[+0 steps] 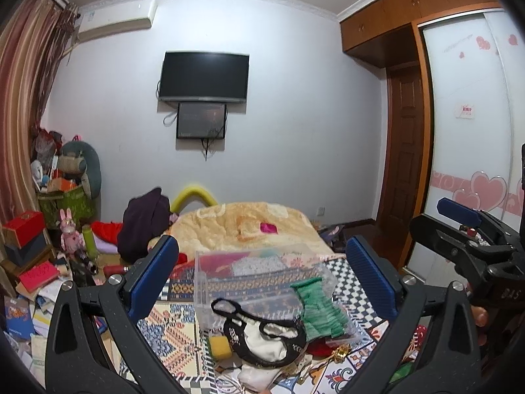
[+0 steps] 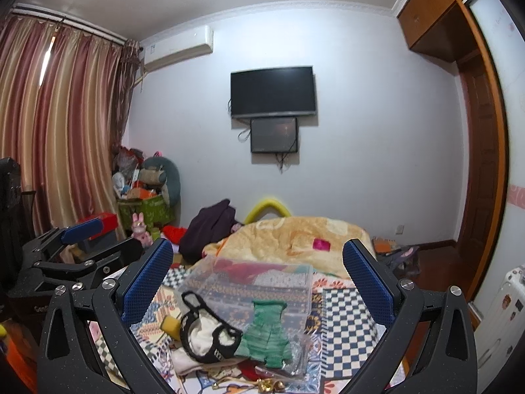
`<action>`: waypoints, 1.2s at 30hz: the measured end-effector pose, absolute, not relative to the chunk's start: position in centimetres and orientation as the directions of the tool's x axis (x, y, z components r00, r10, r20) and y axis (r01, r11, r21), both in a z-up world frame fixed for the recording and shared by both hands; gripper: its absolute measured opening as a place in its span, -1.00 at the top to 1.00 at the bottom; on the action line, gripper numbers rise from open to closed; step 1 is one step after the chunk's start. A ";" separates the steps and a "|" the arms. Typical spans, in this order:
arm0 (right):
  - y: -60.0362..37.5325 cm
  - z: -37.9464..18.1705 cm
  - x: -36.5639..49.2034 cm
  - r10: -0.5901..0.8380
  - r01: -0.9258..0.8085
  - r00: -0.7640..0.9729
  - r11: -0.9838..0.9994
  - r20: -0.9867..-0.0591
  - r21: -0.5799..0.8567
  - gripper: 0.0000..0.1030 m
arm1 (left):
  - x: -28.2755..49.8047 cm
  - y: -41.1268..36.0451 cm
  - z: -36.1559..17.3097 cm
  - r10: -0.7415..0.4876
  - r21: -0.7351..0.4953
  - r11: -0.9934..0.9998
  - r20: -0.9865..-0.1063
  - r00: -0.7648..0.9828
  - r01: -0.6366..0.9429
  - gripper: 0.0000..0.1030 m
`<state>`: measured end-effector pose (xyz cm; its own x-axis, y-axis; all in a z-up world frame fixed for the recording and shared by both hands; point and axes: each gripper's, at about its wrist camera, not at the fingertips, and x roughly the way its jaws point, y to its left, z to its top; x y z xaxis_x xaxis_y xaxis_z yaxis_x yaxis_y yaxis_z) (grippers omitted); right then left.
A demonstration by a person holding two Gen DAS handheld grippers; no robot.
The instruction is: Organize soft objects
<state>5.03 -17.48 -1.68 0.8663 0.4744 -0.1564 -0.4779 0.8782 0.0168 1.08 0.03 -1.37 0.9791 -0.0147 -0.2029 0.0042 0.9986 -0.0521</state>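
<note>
A clear plastic box [image 1: 262, 282] [image 2: 252, 285] stands on the patterned bed cover. A white cloth with black trim [image 1: 262, 338] [image 2: 206, 335] and a green knitted piece [image 1: 320, 310] [image 2: 267, 331] hang over its near rim. A yellow sponge [image 1: 219, 346] [image 2: 170, 325] lies beside the box. My left gripper [image 1: 259, 279] is open and empty above the box. My right gripper [image 2: 259, 279] is open and empty above the same pile; it also shows in the left wrist view [image 1: 459, 229].
A beige blanket [image 1: 249, 226] [image 2: 295, 239] with a pink item [image 1: 268, 228] covers the far bed. Dark clothes [image 1: 144, 223] lie at its left. Boxes, toys and papers [image 1: 39, 262] crowd the left floor. A wardrobe [image 1: 472, 131] stands on the right.
</note>
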 end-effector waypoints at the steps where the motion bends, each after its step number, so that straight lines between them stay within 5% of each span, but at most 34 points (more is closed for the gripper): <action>1: -17.3 -2.0 5.3 0.476 -0.481 0.863 0.877 -0.168 0.014 -1.00 | 1.5 0.2 -1.8 -0.014 -0.058 0.998 -0.219 0.976 0.002 -1.00; 18: -17.9 -9.6 11.5 0.443 -0.443 0.783 0.890 -0.436 0.109 -1.00 | 6.8 4.6 -12.7 0.016 -0.146 0.983 -0.525 0.851 -0.108 -0.99; 27: -17.4 -12.6 13.5 0.436 -0.445 0.717 0.887 -0.544 0.125 -0.74 | 8.4 6.9 -16.4 0.004 -0.192 0.970 -0.608 0.794 -0.152 -0.44; 30: -17.0 -13.5 14.0 0.438 -0.450 0.692 0.883 -0.574 0.132 -0.56 | 8.7 7.0 -17.2 -0.003 -0.188 0.971 -0.620 0.784 -0.145 -0.20; 34: -16.1 -14.4 15.0 0.444 -0.453 0.655 0.878 -0.612 0.152 -0.22 | 9.5 7.0 -18.1 -0.038 -0.201 0.972 -0.639 0.768 -0.119 0.36; 36: -15.7 -14.9 15.5 0.454 -0.457 0.633 0.873 -0.627 0.170 -0.06 | 9.6 6.9 -18.2 -0.052 -0.208 0.972 -0.637 0.769 -0.107 0.43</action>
<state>15.47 -15.73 -14.91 0.6330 0.4536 -0.6274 -0.4573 0.8730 0.1697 9.56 6.87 -18.16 0.7690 -0.0519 -0.6372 -0.1071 0.9722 -0.2084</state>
